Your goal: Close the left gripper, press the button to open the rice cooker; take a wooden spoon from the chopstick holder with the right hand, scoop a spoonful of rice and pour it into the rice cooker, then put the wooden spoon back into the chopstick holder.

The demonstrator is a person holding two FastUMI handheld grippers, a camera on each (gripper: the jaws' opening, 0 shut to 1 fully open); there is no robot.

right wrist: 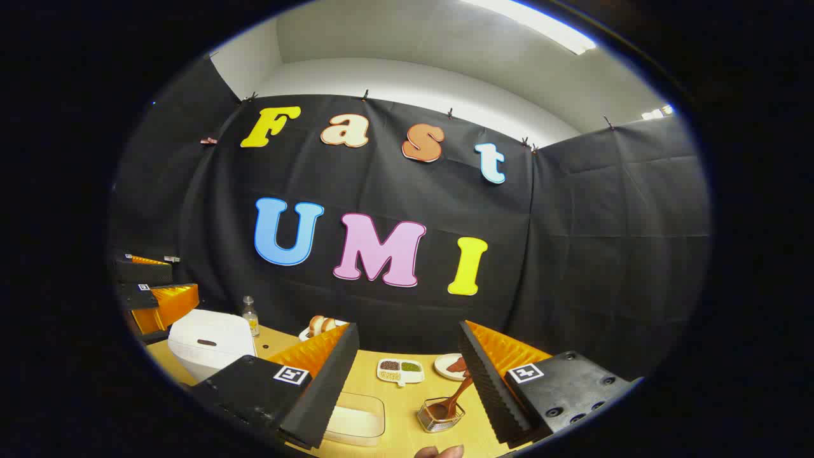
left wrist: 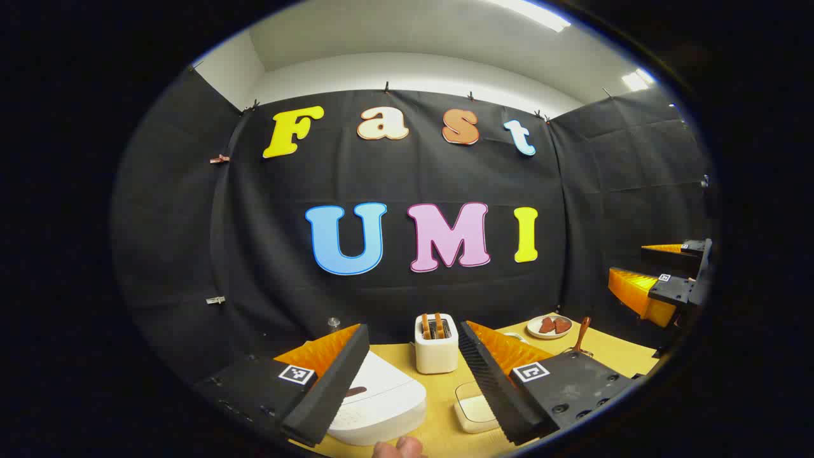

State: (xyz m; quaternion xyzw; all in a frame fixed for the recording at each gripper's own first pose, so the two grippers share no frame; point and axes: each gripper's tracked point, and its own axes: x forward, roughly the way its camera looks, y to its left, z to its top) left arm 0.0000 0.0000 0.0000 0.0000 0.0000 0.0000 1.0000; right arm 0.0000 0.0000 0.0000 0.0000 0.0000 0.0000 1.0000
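Both grippers, left gripper (left wrist: 413, 369) and right gripper (right wrist: 407, 372), agape (nothing between) above table (right wrist: 394, 407).

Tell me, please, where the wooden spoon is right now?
In the right gripper view, the wooden spoon stands in the chopstick holder on the table, right of the rice container.

Black gripper bodies, square coded tags, screws

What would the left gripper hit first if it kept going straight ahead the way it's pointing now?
Probably the toaster, centred between the open left gripper fingers; the rice cooker sits lower left. Depth is unclear.
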